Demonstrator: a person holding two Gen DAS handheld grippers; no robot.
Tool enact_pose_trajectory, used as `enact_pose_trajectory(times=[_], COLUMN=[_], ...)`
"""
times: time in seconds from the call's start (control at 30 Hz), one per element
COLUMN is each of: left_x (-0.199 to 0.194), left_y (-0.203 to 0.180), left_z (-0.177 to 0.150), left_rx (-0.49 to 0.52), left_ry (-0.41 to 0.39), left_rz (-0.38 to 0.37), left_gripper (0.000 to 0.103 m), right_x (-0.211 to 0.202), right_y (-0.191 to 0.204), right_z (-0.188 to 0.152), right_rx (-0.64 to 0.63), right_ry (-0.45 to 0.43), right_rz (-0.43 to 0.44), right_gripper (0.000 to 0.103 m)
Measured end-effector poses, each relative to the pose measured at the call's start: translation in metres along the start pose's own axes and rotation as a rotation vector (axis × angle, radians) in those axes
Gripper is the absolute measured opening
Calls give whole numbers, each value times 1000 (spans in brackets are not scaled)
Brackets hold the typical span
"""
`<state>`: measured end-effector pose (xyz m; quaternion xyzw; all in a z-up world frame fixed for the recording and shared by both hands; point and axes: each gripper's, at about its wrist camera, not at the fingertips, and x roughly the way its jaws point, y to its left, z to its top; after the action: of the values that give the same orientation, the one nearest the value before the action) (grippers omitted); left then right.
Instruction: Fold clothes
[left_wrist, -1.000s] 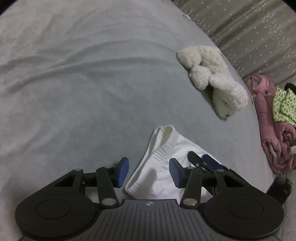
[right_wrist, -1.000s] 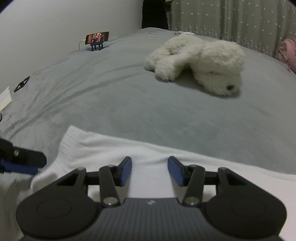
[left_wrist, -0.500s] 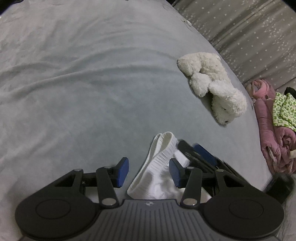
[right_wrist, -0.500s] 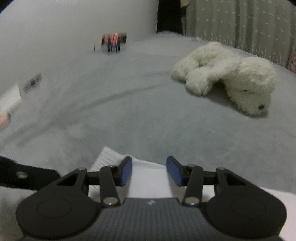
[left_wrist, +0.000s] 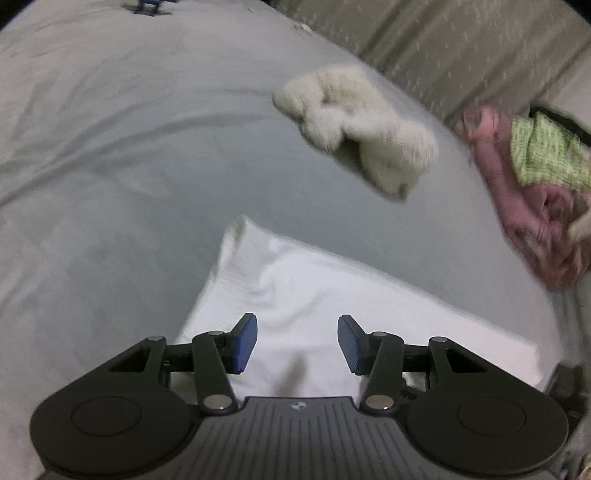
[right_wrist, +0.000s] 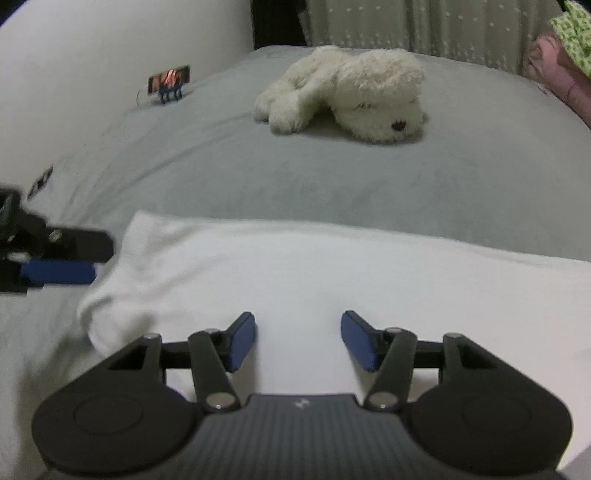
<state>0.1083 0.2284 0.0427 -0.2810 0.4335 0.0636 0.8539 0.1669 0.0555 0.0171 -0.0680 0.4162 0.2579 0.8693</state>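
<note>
A white folded garment (left_wrist: 332, 284) lies flat on the grey bed cover (left_wrist: 129, 184). My left gripper (left_wrist: 297, 343) hovers over its near-left part, and its blue pads stand apart with only flat cloth below them. In the right wrist view the same garment (right_wrist: 314, 266) stretches across the frame. My right gripper (right_wrist: 298, 341) is over its near edge with the jaws opening and nothing pinched between them. The left gripper (right_wrist: 74, 258) shows at the left edge, just beside the garment's left end.
A white plush dog (right_wrist: 347, 92) lies on the bed beyond the garment. Pink clothes (left_wrist: 524, 206) with a green patterned piece (left_wrist: 543, 151) are heaped at the right. A phone on a small stand (right_wrist: 169, 79) sits far left by the wall. A dotted curtain (left_wrist: 461, 48) hangs behind.
The garment now lies spread wide and flat under both grippers. The right gripper has left the left wrist view, and its jaws have widened. The left view has swung and is blurred.
</note>
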Motion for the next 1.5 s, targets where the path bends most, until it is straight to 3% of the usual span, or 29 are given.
enact_pose_trajectory(times=[0.13, 0.4, 0.8, 1.5], left_x=[17, 15, 22, 22], left_y=[-5, -1, -2, 1], left_z=[-6, -10, -6, -6], left_rx=[36, 9, 9, -2], left_ry=[46, 54, 59, 65], left_rz=[63, 57, 59, 51], left_gripper=[47, 47, 47, 47], right_x=[-6, -26, -61, -100], right_y=[8, -7, -44, -39], right_z=[-6, -26, -58, -106], right_rx=[-46, -48, -8, -20], right_ry=[8, 30, 76, 68], right_rz=[-30, -16, 6, -31], right_gripper=[58, 67, 70, 76])
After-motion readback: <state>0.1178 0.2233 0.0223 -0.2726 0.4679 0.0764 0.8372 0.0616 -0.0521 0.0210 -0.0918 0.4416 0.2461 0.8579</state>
